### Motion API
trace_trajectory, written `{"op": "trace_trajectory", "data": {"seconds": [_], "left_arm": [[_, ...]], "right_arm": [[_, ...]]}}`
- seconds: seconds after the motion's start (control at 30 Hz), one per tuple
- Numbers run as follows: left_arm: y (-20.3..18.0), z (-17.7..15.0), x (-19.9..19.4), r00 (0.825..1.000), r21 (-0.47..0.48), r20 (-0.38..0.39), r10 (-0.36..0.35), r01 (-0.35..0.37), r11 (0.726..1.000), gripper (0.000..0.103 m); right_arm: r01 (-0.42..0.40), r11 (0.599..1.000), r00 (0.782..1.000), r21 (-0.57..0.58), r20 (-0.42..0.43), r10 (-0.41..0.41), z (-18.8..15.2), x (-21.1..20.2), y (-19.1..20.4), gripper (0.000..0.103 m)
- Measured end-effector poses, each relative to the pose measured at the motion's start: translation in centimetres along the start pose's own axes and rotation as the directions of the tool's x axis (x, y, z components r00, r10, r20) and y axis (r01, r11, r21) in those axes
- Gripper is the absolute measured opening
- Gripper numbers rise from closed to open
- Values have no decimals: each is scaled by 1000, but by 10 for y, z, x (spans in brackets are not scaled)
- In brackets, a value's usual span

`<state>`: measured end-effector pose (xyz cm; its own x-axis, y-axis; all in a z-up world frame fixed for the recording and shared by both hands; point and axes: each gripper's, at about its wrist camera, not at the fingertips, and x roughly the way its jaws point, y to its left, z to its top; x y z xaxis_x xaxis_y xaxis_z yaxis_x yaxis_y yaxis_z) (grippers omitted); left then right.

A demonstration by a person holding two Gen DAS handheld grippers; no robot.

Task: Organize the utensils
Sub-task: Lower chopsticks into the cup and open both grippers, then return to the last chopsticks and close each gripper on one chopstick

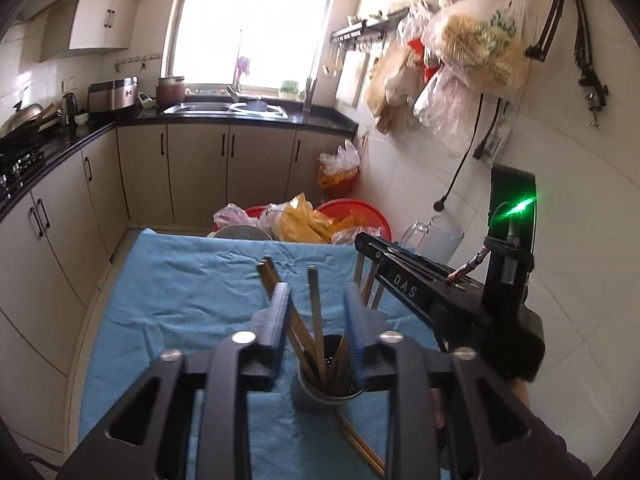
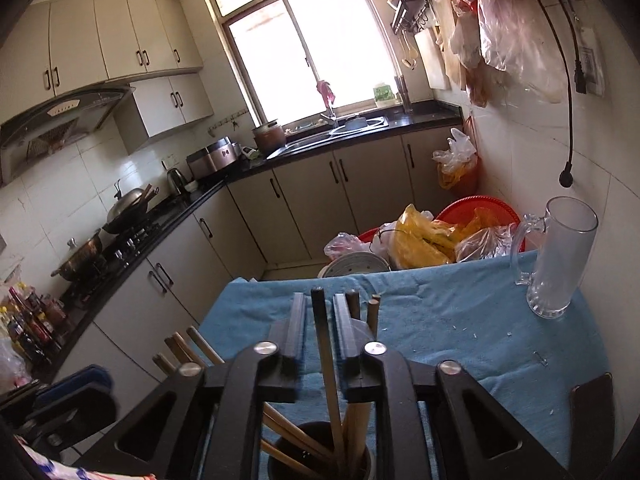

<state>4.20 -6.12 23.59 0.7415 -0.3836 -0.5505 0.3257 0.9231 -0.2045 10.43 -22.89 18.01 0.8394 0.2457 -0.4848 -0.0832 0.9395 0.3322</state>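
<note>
A grey cup (image 1: 320,394) stands on the blue cloth (image 1: 180,288) with several wooden chopsticks (image 1: 316,308) upright in it. My left gripper (image 1: 317,292) hangs over the cup. Its blue fingers (image 1: 280,312) stand apart on either side of one chopstick without pressing it. In the right wrist view the same cup (image 2: 320,456) sits at the bottom edge. My right gripper (image 2: 320,300) is open around a dark-tipped chopstick (image 2: 324,344), with a gap showing on each side. The right gripper's black body (image 1: 416,284) crosses in from the right, close beside the left one.
A clear glass mug (image 2: 556,256) stands at the table's far right corner. Red baskets with plastic bags (image 2: 480,220) and a white round lid (image 2: 356,264) lie beyond the far edge. A dark flat object (image 2: 592,412) lies near right. Loose sticks (image 1: 360,444) lie beside the cup.
</note>
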Motion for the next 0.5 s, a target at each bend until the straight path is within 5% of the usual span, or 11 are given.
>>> {"op": "trace_trajectory", "data": {"seconds": [0.23,0.43,0.5], "left_arm": [[20,-19,-57,998,-41,67,14,-11,999,40],[45,-75,-85,998,-81,31,62,-60,995,47],[51,-100,-79,998,-103,-23,58,-60,993,47]], "right_arm": [[16,999,1000,-28,-6,-16,-21,-50,-4,45],[27,991,969,-133,-239,-58,-126,-75,-26,46],[37,986,951,-162,-296,-84,-159,-78,-31,37]]}}
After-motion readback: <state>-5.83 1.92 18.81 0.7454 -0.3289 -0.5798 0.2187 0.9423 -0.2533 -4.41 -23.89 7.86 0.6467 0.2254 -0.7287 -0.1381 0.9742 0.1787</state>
